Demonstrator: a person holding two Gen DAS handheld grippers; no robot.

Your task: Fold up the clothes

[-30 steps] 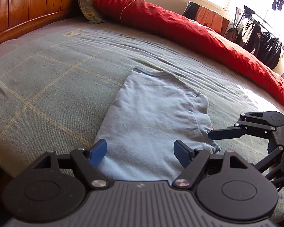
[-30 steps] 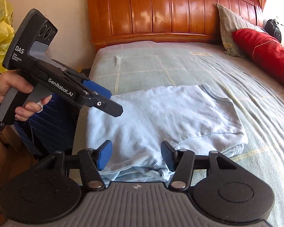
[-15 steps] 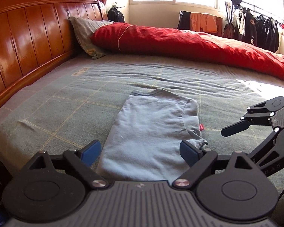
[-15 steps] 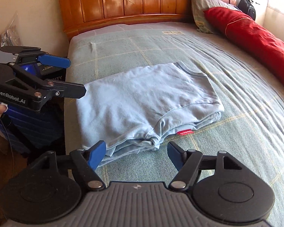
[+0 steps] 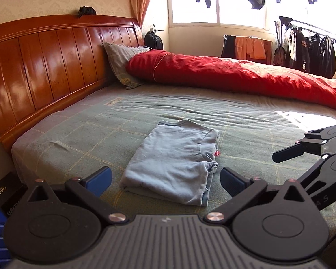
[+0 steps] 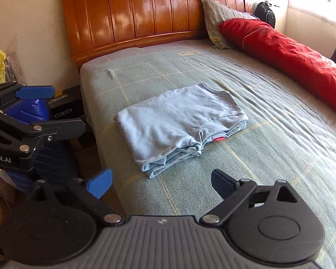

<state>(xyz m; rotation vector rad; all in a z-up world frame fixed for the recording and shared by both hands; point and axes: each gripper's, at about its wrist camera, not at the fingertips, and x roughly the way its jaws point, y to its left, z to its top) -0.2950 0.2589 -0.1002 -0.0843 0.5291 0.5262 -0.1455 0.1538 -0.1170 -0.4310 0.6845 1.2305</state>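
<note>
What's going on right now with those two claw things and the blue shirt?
Left gripper and right gripper: jaws opening, nothing between them. Light blue shirt lies folded on the bed, untouched. Nothing in the way.

one folded shirt (image 5: 174, 157), one pillow (image 5: 121, 60), two claws (image 5: 165, 179)

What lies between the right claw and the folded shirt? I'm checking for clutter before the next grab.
Only bare green checked bedspread separates the open right claw from the light blue folded shirt, as the right wrist view shows.
</note>
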